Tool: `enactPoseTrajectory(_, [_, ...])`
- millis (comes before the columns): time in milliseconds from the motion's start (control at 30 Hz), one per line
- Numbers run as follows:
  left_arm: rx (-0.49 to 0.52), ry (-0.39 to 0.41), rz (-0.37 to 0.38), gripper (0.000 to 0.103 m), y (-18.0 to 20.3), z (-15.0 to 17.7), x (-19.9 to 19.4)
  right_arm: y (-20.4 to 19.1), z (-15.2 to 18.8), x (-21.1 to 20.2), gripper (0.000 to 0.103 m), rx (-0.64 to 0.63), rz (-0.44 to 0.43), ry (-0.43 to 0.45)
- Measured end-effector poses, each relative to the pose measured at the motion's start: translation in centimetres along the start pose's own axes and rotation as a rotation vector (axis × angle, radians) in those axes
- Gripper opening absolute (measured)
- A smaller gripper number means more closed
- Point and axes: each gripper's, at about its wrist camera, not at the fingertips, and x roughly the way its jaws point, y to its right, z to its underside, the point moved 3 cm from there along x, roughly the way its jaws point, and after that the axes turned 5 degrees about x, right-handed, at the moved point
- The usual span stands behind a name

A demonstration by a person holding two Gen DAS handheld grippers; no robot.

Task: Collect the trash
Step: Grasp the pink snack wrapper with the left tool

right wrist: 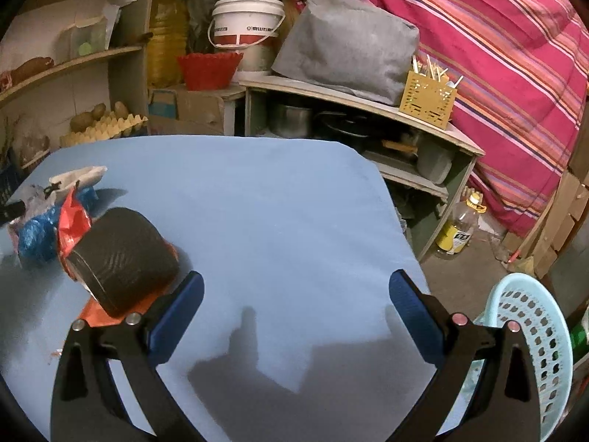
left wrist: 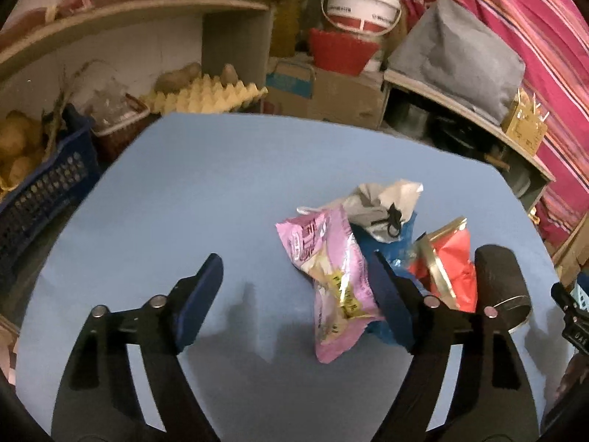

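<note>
A heap of trash lies on the blue table (left wrist: 184,202): a pink snack wrapper (left wrist: 331,276), a white and grey bag (left wrist: 383,206), crumpled blue plastic (left wrist: 383,243), a red wrapper (left wrist: 449,258) and a black roll (left wrist: 500,276). My left gripper (left wrist: 296,261) is open low over the table. The pink wrapper lies between its jaws against the right finger, and the left pad is well clear of it. My right gripper (right wrist: 296,276) is open over bare table. The black roll (right wrist: 125,254) rests on the red wrapper (right wrist: 71,221) just left of its left finger.
A light blue perforated basket (right wrist: 530,331) stands off the table's right edge. Shelves hold an egg tray (left wrist: 206,99), a dark blue crate (left wrist: 44,188), a white bucket (right wrist: 246,22) and a grey cover (right wrist: 346,44). An oil bottle (right wrist: 460,224) stands on the floor.
</note>
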Motion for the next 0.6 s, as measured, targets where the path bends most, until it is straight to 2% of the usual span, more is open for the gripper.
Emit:
enactPoseTrajectory(33, [0.009, -0.007, 0.006, 0.073, 0.2, 0.1, 0.2, -0.3, -0.1, 0.1, 0.098, 0.001, -0.006, 0.001])
enactPoseTrajectory(133, [0.044, -0.029, 0.021, 0.057, 0.9, 0.1, 0.9, -1.4, -0.2, 0.1, 0.098, -0.006, -0.014, 0.011])
enactPoseTrajectory(200, [0.058, -0.056, 0.029, 0.037, 1.1, 0.4, 1.5, -2.2, -0.2, 0.1, 0.098, -0.011, -0.021, 0.017])
enactPoseTrajectory(267, [0.066, -0.082, 0.029, 0.024, 1.0, 0.7, 2.0, -3.1, -0.3, 0.1, 0.098, -0.012, -0.031, 0.021])
enactPoseTrajectory(367, [0.082, -0.073, 0.002, 0.016, 0.6, 0.8, 1.9, -4.2, -0.4, -0.3, 0.098, -0.013, -0.044, 0.031])
enactPoseTrajectory(600, [0.037, -0.048, -0.039, 0.015, -2.1, 0.3, 0.5, -6.6, -1.0, -2.1, 0.098, 0.018, -0.128, 0.084])
